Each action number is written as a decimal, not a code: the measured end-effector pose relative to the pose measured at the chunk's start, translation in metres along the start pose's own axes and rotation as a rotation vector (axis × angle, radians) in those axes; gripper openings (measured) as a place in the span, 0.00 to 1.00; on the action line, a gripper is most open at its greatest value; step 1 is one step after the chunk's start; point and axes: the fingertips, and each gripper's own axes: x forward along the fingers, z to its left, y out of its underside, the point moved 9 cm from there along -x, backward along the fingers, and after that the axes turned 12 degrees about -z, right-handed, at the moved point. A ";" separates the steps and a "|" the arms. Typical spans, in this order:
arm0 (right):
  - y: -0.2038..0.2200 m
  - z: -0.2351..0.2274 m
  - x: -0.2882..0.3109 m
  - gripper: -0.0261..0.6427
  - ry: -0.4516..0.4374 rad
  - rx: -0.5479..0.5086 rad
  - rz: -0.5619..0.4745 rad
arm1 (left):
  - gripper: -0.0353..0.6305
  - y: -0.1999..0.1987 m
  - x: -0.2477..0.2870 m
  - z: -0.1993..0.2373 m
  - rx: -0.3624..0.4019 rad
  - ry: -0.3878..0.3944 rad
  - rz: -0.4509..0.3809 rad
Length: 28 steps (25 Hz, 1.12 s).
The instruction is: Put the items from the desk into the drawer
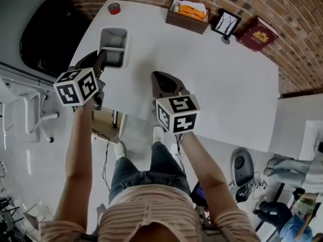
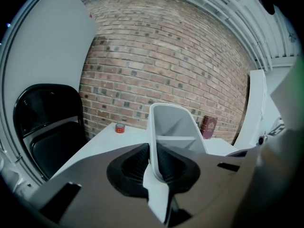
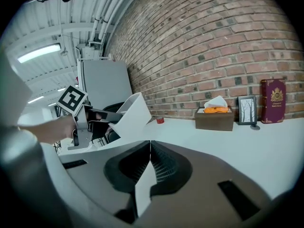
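- Tray (image 2: 173, 122), grey and partitioned, pinched by its near wall in the left gripper (image 2: 154, 163); jaws narrowly parted, ribbed pads pressed on either face of that thin wall.
- Seems lifted clear of the desk (image 1: 222, 79) and tipped, far end higher, above the left front corner of the top.
- Right gripper (image 3: 148, 160) closed tight on nothing, level with the left one and just beside it, over the desk's front edge.
- Likely risk: a hold on one thin wall only, all the tray's length hanging out beyond the pads; could swivel in the grip or slide out on a quick swing or a sharp turn of the wrist.
- Second risk: far end of the tray clipping the desk's front or left edge on the way down, since no drawer shows in any view and it probably sits below the top.
- Also worth minding: the black chair (image 1: 43, 34) close off the desk's left side, little slack there for a wide arc.
- Open room: broad bare white surface ahead and to the right.
- Other items well apart at the far edge against the brick wall (image 1: 303, 44): red tape roll (image 1: 114, 8) far left, tissue box (image 1: 187, 15), picture frame (image 1: 225, 23), red book (image 1: 257, 34).
- Safer course, at a guess: free claw under the tray's far end as a steadying prop.
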 end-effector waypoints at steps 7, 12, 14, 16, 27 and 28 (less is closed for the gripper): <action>0.013 0.092 0.020 0.06 0.015 -0.008 -0.002 | 0.12 0.000 -0.064 0.071 0.004 0.005 0.020; 0.026 0.148 0.040 0.06 0.025 0.001 0.000 | 0.12 0.005 -0.108 0.124 -0.005 0.005 0.042; 0.032 0.166 0.045 0.06 0.037 0.004 0.002 | 0.12 0.008 -0.123 0.142 -0.015 0.008 0.047; 0.037 0.183 0.049 0.06 0.052 0.004 0.008 | 0.12 0.011 -0.136 0.158 -0.017 0.016 0.055; 0.069 0.262 0.044 0.06 0.125 0.006 0.044 | 0.12 0.042 -0.199 0.216 -0.049 0.072 0.092; 0.072 0.267 0.044 0.06 0.128 0.006 0.048 | 0.12 0.046 -0.204 0.218 -0.051 0.076 0.097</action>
